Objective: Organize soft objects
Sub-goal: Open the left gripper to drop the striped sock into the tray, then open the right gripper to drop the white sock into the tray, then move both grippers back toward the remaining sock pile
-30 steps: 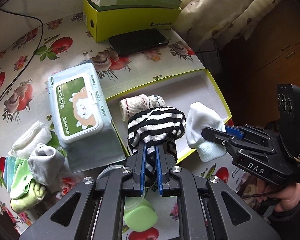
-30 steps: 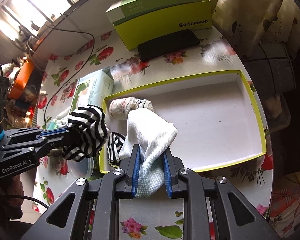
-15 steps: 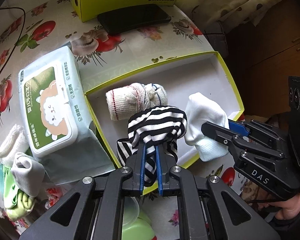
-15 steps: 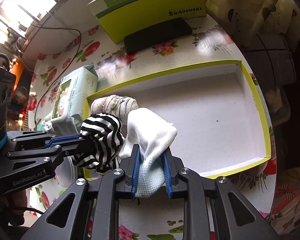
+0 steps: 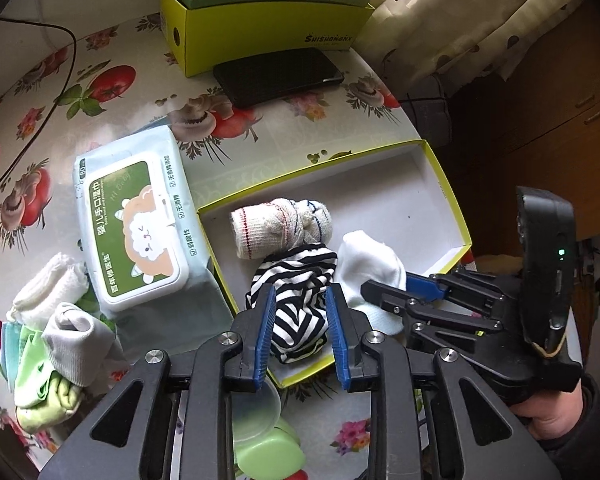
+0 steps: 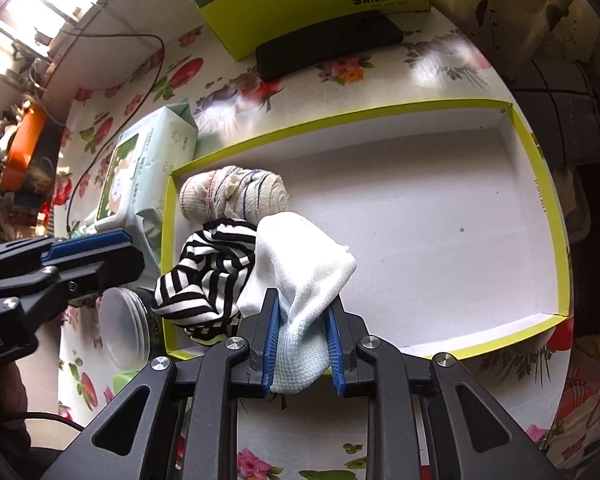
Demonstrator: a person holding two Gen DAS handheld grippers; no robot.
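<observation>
Striped sock (image 5: 296, 300) between opening left hand-held gripper (image 5: 300, 312) pads (untouched).

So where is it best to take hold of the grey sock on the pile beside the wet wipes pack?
Probably the grey sock by its open cuff, from above: the cuff stands up on top of the pile, clear of the green cloth beneath.

Knit striped sock (image 5: 296, 292), glossy tablecloth (image 5: 112, 128)
</observation>
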